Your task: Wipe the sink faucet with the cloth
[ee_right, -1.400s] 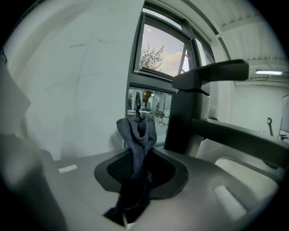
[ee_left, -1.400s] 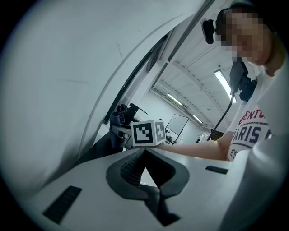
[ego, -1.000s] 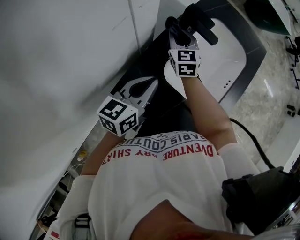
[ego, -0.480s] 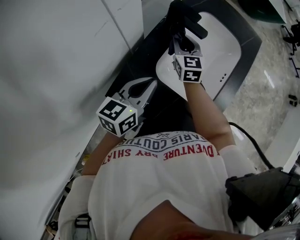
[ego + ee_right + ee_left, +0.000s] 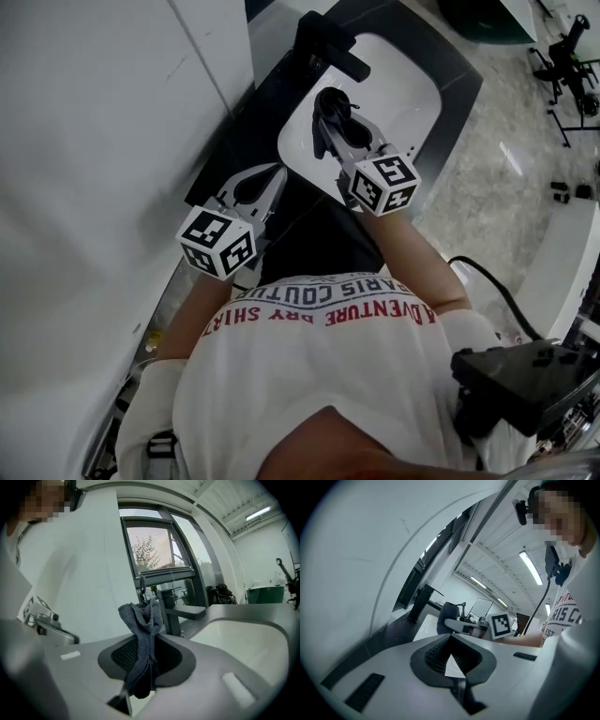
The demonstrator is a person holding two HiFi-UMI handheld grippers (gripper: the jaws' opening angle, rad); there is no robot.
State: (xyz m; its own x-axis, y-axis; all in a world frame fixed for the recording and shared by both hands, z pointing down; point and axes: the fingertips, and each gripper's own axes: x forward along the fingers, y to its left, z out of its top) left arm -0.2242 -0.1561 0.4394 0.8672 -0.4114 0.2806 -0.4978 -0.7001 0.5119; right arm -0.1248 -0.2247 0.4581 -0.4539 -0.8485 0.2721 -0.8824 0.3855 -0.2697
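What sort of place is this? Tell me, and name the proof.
Likely a washroom or utility corner: a white sink basin in a dark counter, a black faucet at its back, a window beyond.

Head view: a plain white wall (image 5: 94,187) fills the field from 7 to 11 o'clock. A dark counter (image 5: 234,141) runs along its foot toward 12 o'clock. Pale mottled floor (image 5: 487,178) lies at 3 o'clock, with a green bin (image 5: 478,19) at 1 o'clock. Right gripper view: a dark-framed window (image 5: 154,550) at 12 o'clock shows a tree (image 5: 144,550) against a daylight sky. Left gripper view: strip lights (image 5: 530,567) on a white ribbed ceiling (image 5: 497,550) at 1 o'clock.
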